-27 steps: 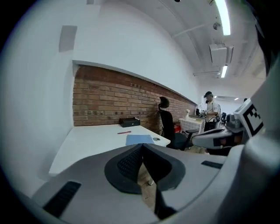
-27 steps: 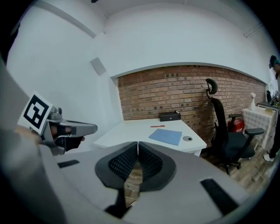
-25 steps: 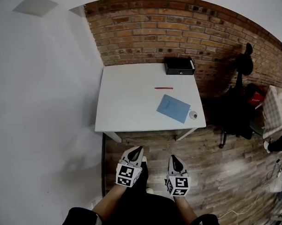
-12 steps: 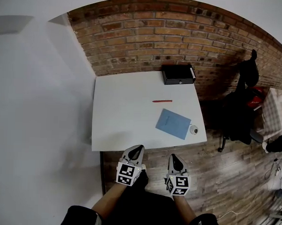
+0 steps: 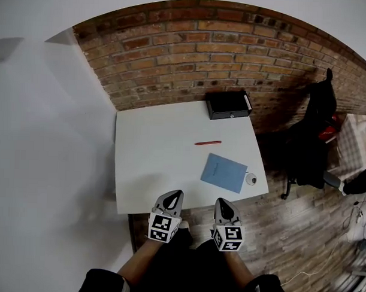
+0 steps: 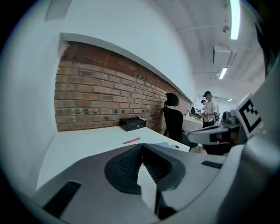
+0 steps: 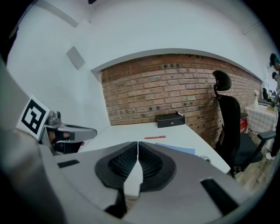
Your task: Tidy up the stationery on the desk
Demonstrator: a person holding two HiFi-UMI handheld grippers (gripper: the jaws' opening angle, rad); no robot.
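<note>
**Nothing Tidied Yet**

The tidy-up had not begun. The left tongs (image 5: 176,196) and the right tongs (image 5: 221,203) were both squeezed shut with nothing in them. They hung side by side at the near edge of the counter (image 5: 147,153) and touched none of the things on it.

All the stationery lay loose on the white top. The red pen (image 5: 207,142) lay alone near the middle. The blue notebook (image 5: 224,172) lay flat and a bit crooked, nearer to the person than the pen and more to the right. A small round white thing (image 5: 251,179) sat just beside the notebook, close to the right edge. I could not tell what it was; maybe a roll of tape. The black box (image 5: 229,104) sat at the far right corner, up against the brick wall (image 5: 192,59). I could not tell if it was open.

So, as I judged it, every step was left to do. The pen, the notebook and the round thing each had to be picked up and put away, most likely in or by the box. A black chair (image 5: 312,141) stood off to the right, apart from it all.
</note>
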